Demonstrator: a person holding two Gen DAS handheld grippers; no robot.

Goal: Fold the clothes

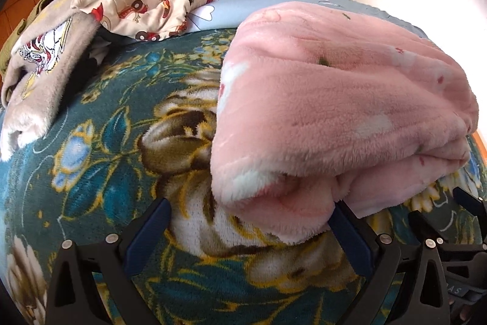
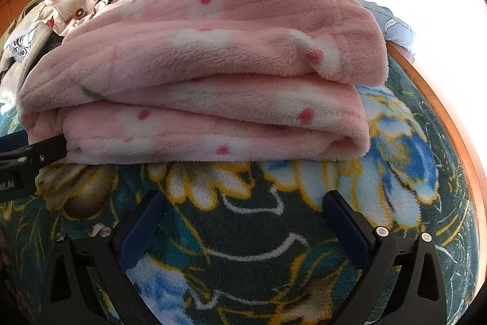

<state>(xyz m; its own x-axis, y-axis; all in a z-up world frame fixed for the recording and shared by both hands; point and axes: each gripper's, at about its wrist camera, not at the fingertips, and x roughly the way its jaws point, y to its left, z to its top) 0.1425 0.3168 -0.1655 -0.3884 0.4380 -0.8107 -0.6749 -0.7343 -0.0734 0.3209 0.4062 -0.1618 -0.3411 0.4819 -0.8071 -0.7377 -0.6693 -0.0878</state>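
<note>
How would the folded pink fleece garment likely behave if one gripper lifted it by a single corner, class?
The pink fleece garment would probably flop and unfold, since its stacked layers lie loose and nothing pins them. Its thick pile suggests it is bulky but fairly light. It seems unlikely to slip, as fuzzy fleece should catch on the floral blanket.

Little can be read. At the left edge of the right wrist view, white letters "ot.AI" stand on the black body of the left gripper (image 2: 33,156) (the start of the word is cut off). At the lower right of the left wrist view, faint grey letters "AS" stand on the right gripper (image 1: 441,209).
</note>
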